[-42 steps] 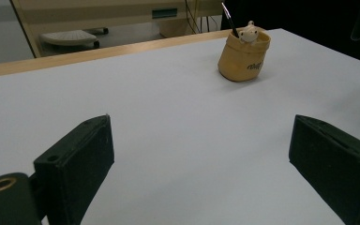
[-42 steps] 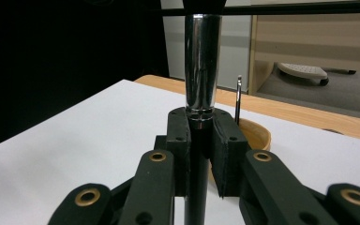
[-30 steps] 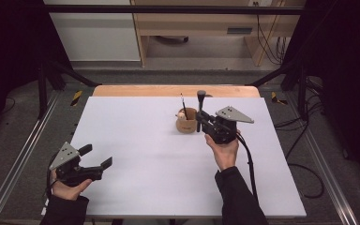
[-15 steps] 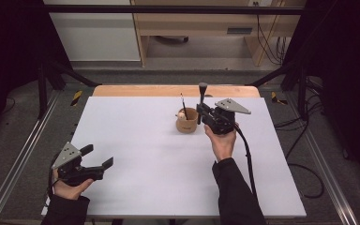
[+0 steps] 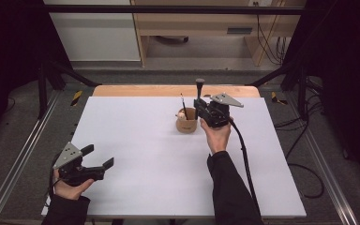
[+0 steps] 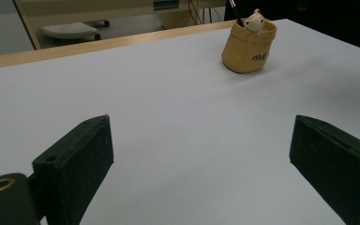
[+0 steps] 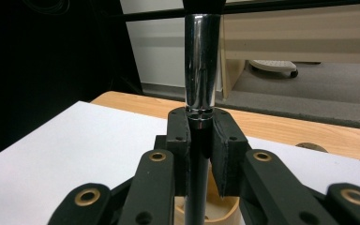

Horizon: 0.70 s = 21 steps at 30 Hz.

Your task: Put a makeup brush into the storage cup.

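My right gripper (image 5: pixel 199 106) is shut on a makeup brush (image 5: pixel 199 88) and holds it upright, with the dark bristle head on top. In the right gripper view the pads (image 7: pixel 221 140) clamp the black handle just under the chrome ferrule (image 7: pixel 201 65), and the handle's lower end hangs over the tan cup (image 7: pixel 206 209). The tan cup (image 5: pixel 186 123) stands on the white table, just left of that gripper, with a thin dark stick (image 5: pixel 183 105) in it. My left gripper (image 5: pixel 98 157) rests open at the near left, nothing between its jaws. The left gripper view has the cup (image 6: pixel 249 47) far off, with a small bear figure (image 6: pixel 254 21) at its rim.
The white tabletop (image 5: pixel 136 140) ends in a wooden strip (image 5: pixel 136 90) at the far edge. Metal rails (image 5: pixel 21 154) run along both sides of the table. A black cable (image 5: pixel 243 154) trails from the right gripper over the table. Shelving and cables stand beyond the table.
My right hand has carried the brush a little away from the person, toward the table's far edge, staying beside the cup. The left gripper has kept still.
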Motion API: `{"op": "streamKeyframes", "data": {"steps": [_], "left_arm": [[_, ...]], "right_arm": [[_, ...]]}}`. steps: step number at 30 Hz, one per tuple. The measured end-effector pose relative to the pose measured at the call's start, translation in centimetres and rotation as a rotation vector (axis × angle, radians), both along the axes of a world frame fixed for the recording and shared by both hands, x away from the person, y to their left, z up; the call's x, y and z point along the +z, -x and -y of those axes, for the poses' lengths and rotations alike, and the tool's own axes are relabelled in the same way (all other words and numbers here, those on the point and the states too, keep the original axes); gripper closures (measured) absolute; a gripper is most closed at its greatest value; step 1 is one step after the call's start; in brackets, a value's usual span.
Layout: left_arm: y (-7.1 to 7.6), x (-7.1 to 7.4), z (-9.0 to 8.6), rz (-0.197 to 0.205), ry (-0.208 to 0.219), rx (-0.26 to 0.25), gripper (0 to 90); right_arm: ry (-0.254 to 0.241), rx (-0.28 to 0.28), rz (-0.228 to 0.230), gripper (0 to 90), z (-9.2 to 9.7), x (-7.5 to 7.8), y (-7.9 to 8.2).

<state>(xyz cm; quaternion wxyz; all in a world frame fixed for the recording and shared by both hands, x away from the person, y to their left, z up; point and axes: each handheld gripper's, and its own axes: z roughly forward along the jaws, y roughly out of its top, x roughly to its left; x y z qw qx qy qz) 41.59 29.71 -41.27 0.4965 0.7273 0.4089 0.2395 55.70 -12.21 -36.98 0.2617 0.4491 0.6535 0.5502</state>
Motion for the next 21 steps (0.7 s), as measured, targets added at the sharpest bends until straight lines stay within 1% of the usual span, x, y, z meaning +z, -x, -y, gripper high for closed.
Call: {"op": "streamKeyframes", "data": {"steps": [4,7,10,13,21], "left_arm": [[0.0,0.0,0.0,0.001,0.000,0.001,5.9],[0.0,0.0,-0.1,0.002,0.001,0.001,5.9],[0.0,0.0,-0.1,0.002,0.003,0.002,5.9],[0.0,0.0,-0.1,0.003,0.002,0.003,5.9],[0.0,0.1,-0.1,0.006,0.002,0.003,5.9]], "right_arm": [[-0.003,-0.004,-0.001,79.2,-0.2,-0.1,-0.5],[-0.014,-0.008,-0.012,79.3,-0.3,-0.4,-1.0],[-0.012,-0.016,-0.023,79.2,-0.3,-0.8,-1.4],[-0.018,-0.019,-0.025,79.3,-0.3,-1.1,-1.8],[-0.005,-0.032,-0.025,79.2,-0.9,-1.5,-2.9]]}}
